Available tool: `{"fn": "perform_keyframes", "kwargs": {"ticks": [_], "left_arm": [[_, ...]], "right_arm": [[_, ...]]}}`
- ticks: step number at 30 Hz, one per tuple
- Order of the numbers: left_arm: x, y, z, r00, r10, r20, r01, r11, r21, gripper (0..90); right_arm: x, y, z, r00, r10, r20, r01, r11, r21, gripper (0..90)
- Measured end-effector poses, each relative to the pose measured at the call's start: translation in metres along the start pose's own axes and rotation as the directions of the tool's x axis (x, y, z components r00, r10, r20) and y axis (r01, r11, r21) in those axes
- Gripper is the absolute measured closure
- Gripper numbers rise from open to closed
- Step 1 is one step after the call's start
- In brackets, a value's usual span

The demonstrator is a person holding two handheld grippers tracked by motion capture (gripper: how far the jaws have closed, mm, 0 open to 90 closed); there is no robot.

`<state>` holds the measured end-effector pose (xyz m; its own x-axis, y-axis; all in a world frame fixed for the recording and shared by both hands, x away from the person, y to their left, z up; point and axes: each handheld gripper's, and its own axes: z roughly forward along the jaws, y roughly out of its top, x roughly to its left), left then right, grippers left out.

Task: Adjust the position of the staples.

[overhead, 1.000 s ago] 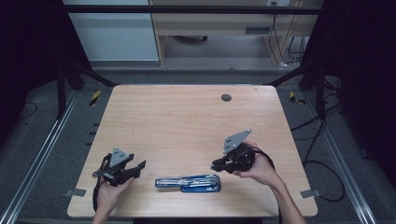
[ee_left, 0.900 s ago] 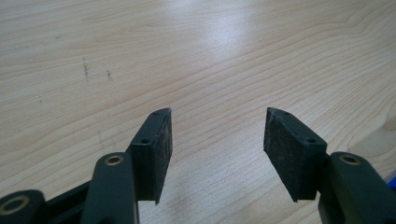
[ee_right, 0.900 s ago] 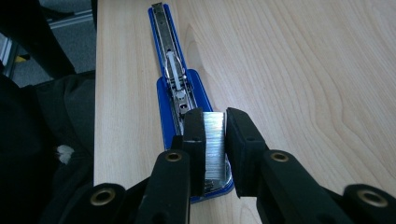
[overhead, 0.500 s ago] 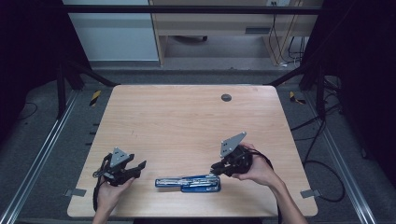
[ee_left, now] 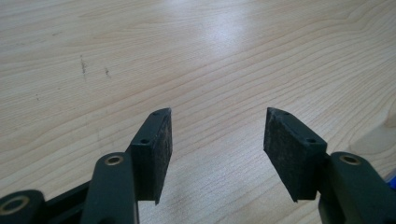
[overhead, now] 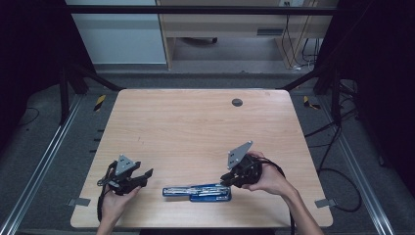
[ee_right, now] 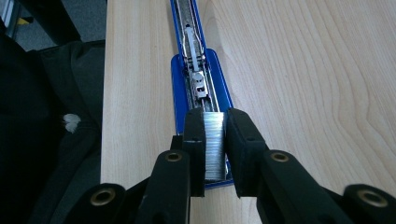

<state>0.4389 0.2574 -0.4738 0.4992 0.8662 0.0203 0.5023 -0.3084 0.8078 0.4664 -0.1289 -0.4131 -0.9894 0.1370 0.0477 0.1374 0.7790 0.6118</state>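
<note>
A blue stapler (overhead: 198,191) lies opened out flat near the table's front edge, its metal channel (ee_right: 196,70) facing up. My right gripper (ee_right: 215,140) is shut on a silver strip of staples (ee_right: 214,144) and holds it just over the near end of the stapler's blue base (ee_right: 179,86). In the high view that right gripper (overhead: 230,177) sits at the stapler's right end. My left gripper (overhead: 142,175) rests left of the stapler, open. Its pads (ee_left: 161,149) hover over bare wood with nothing between them.
The wooden table (overhead: 195,132) has a dark round grommet (overhead: 237,102) near its back edge. A metal frame and loose cables (overhead: 337,161) run along the right side. Dark cloth (ee_right: 51,116) hangs past the table's front edge.
The right gripper has shifted slightly left and down toward the stapler's right end. The left gripper has stayed where it was.
</note>
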Motion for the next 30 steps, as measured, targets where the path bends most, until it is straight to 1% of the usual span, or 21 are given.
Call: {"fn": "perform_keyframes", "kwargs": {"ticks": [1,2,4,10,12,15,18,20,21,23,30], "left_arm": [[0.000,0.000,0.000,1.0000,0.000,0.000,0.000,1.0000,0.000,42.2],[0.000,0.000,0.000,1.0000,0.001,-0.001,-0.001,1.0000,0.002,42.2],[0.000,0.000,0.000,1.0000,0.003,0.000,-0.003,1.0000,0.004,42.2],[0.000,0.000,0.001,1.0000,-0.002,0.001,0.002,1.0000,0.004,42.2],[0.000,0.000,0.000,1.0000,-0.005,0.001,0.005,1.0000,0.002,42.2],[0.000,0.000,0.000,1.0000,-0.005,0.001,0.005,1.0000,0.003,42.3],[0.000,0.000,0.000,1.0000,0.001,-0.004,-0.001,1.0000,0.006,42.3],[-0.001,0.000,0.000,1.0000,0.000,-0.003,0.000,1.0000,0.006,42.3],[-0.001,0.000,0.000,1.0000,0.003,-0.004,-0.003,1.0000,0.007,42.3],[-0.002,0.000,0.001,1.0000,-0.002,-0.001,0.002,1.0000,0.010,42.3],[0.000,-0.001,0.001,1.0000,-0.002,-0.003,0.002,0.9999,0.013,42.4]], "right_arm": [[0.000,0.000,0.000,1.0000,0.000,0.000,0.000,1.000,0.000,78.8],[0.000,0.001,0.002,1.0000,-0.002,0.003,0.002,1.000,0.017,78.8],[0.000,0.002,0.003,1.0000,-0.004,0.000,0.004,1.000,0.026,78.8],[-0.001,0.002,0.007,0.9998,-0.014,-0.010,0.015,0.999,0.031,78.8],[-0.001,0.002,0.010,0.9998,-0.017,-0.012,0.017,0.999,0.043,78.8],[-0.001,0.003,0.013,0.9997,-0.018,-0.017,0.019,0.999,0.047,78.8],[-0.002,0.003,0.017,0.9991,-0.024,-0.035,0.026,0.998,0.051,78.8],[-0.003,0.002,0.018,0.9989,-0.028,-0.039,0.030,0.998,0.051,78.8],[-0.004,0.000,0.021,0.9983,-0.030,-0.050,0.033,0.998,0.050,78.8],[-0.005,-0.001,0.023,0.9985,-0.028,-0.048,0.031,0.998,0.059,78.8],[-0.009,-0.002,0.028,0.9979,-0.026,-0.058,0.030,0.998,0.064,78.8]]}}
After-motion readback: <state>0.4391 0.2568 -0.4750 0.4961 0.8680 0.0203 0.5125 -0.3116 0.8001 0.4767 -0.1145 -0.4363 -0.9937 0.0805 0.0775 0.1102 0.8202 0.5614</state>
